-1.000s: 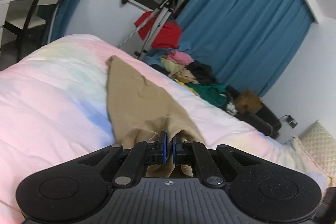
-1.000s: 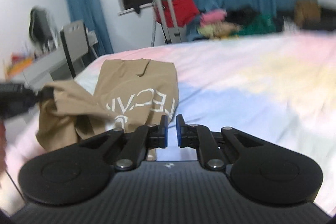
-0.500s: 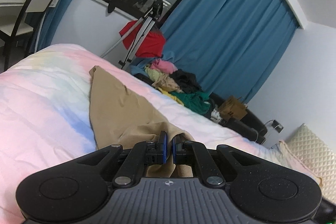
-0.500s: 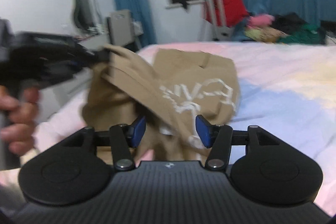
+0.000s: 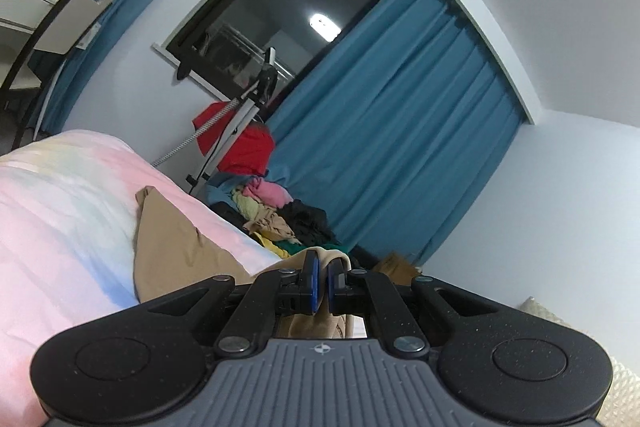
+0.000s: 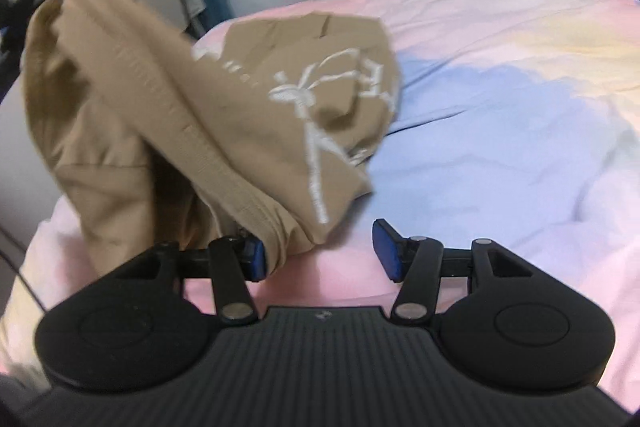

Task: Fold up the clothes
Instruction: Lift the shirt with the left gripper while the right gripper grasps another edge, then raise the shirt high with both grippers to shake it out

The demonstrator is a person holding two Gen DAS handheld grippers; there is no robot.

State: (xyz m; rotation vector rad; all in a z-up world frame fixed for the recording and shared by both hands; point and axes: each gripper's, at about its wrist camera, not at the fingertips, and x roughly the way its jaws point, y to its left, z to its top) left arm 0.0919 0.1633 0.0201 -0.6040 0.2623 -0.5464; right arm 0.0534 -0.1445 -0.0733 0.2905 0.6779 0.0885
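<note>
You are lifting the tan garment [image 6: 224, 107] off the bed [image 6: 500, 115] near its left edge: left gripper [image 5: 320, 283] jaws clamped on a bunched fold, right gripper [image 6: 318, 255] jaws standing apart beside the hem. Close them on the hem's edge, single layer, before drawing it taut.

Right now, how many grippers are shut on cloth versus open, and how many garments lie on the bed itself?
Shut on cloth: 1, the left gripper clamping the tan shirt.
Open: 1, the right gripper, jaws wide apart at the shirt's hem.
Garments on the bed: 1, that tan shirt, partly lifted.
Total: 2 grippers, 1 garment.
</note>
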